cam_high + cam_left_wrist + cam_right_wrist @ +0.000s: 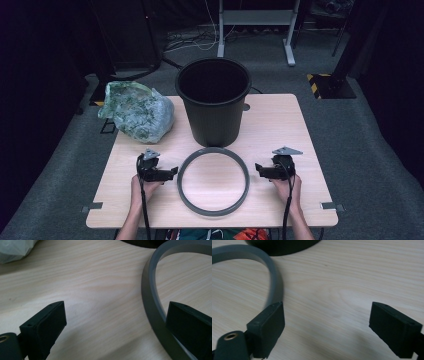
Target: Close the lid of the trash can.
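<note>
Black bucket [213,100] upright, inside dark, grey ring [213,181] before it; left claw [172,172], right claw [257,168] wide open, empty

A grey ring [213,181], a flat-walled hoop open through its middle, lies flat on the pale wood worktop [300,130] near its front edge. Its far side sits just before the base of an upright black bucket [214,100].
</note>
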### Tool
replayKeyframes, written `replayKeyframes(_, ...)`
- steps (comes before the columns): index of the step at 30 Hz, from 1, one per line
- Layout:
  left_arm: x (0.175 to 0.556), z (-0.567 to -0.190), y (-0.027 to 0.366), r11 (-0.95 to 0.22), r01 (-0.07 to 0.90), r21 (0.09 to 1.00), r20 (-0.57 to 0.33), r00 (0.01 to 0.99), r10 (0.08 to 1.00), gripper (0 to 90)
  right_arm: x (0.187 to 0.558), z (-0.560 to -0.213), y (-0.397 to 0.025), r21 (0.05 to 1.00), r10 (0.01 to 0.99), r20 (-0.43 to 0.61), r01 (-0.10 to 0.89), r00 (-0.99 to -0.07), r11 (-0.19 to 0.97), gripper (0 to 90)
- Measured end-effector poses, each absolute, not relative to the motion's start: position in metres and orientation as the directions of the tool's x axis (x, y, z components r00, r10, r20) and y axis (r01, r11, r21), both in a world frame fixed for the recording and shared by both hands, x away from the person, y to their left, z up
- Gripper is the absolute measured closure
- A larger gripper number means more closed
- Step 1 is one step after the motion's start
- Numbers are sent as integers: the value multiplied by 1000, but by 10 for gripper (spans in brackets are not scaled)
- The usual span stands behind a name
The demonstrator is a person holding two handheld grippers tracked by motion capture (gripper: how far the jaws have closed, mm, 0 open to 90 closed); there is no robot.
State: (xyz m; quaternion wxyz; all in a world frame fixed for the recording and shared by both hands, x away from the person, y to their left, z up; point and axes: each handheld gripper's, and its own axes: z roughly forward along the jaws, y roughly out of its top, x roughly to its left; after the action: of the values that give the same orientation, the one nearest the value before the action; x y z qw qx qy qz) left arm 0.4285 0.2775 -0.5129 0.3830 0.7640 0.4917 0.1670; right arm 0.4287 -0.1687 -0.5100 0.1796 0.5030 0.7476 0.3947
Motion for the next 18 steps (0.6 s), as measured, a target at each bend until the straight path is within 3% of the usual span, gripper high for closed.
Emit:
replayKeyframes(9,448,-516,252,-292,630,720,-113,521,846,74,438,-504,-133,746,849,148,620,-508,241,137)
replayKeyframes(14,458,-521,241,-326,633,703,-100,541,835,36,446,-509,-114,719,830,144,634,-538,286,144)
replayKeyframes(18,460,-523,232,-345,626,699,-67,538,840,53,451,-514,-106,707,827,142,641,-543,300,187)
